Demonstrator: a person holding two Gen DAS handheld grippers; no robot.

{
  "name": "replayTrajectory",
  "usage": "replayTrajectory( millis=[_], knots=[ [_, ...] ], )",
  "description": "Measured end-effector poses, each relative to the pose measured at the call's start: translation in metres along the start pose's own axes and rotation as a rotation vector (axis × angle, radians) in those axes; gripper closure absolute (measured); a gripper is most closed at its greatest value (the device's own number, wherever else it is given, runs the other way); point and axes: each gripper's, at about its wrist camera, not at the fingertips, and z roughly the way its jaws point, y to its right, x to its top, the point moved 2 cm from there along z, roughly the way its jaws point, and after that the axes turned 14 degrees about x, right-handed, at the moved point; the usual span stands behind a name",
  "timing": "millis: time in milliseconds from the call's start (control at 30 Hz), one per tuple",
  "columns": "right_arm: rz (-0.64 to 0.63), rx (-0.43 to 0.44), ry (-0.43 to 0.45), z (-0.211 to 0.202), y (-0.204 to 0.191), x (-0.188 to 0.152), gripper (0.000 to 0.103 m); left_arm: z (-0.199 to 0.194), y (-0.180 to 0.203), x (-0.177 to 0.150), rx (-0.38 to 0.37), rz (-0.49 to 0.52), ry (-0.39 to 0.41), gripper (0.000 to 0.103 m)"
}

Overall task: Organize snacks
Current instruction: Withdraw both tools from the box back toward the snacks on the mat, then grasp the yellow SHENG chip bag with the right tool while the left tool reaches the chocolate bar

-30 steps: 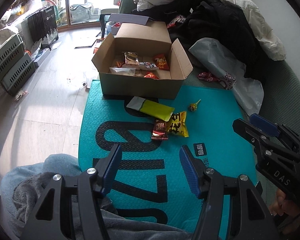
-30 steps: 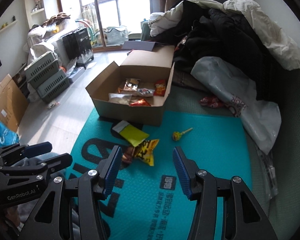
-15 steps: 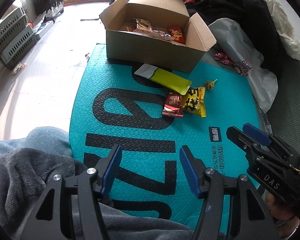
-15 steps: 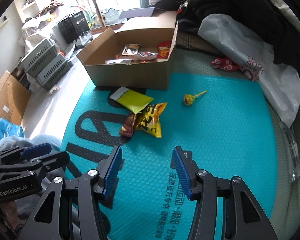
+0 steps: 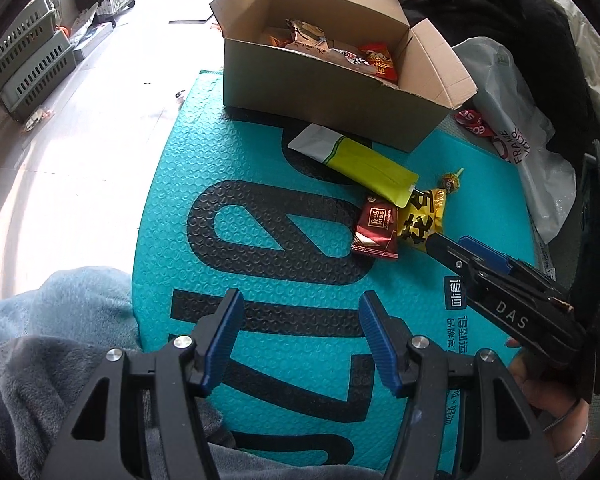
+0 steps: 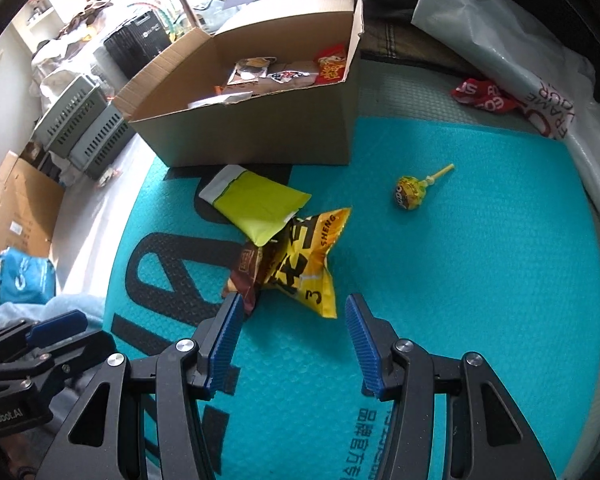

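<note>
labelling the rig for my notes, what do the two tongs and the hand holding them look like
Both tongs, left and right, have black angular frames with silver screws and ribbed blue pads. The right one's side reads "DAS", the left one's "GenRobot.AI". The right hand wears a thin silver bracelet.

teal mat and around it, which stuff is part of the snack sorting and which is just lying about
Part of the job:
- cardboard box
- lime pouch
- yellow snack bag
- dark red chocolate pack
- lollipop

Just lying about:
- grey baskets
- white plastic bag
- dark clothes
- blue bag
</note>
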Motion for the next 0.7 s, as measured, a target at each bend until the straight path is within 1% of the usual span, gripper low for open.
replayTrajectory(
  millis=[133,267,333,367,433,533,700],
  knots=[
    [0.023,0.003,-0.018,0.017,0.009,0.012,0.050,0.008,0.001,0.009,-0.010,0.001,-0.012,0.044],
    [0.037,0.009,-0.033,0.031,0.015,0.018,0.052,0.017,0.006,0.017,-0.023,0.014,-0.024,0.044],
    [0.061,0.022,-0.048,0.037,0.019,0.017,0.068,0.021,0.009,0.020,-0.023,0.024,-0.030,0.044],
    [0.071,0.037,-0.055,0.038,0.021,0.017,0.068,0.023,0.011,0.022,-0.027,0.028,-0.031,0.044],
    [0.081,0.063,-0.050,0.038,0.023,0.015,0.074,0.028,0.014,0.025,-0.039,0.033,-0.032,0.044],
    [0.073,0.058,-0.054,0.033,0.025,0.012,0.075,0.035,0.021,0.029,-0.068,0.042,-0.040,0.044],
    [0.096,0.069,-0.078,0.022,0.036,0.006,0.075,0.045,0.039,0.032,-0.134,0.072,-0.061,0.044]
  ],
)
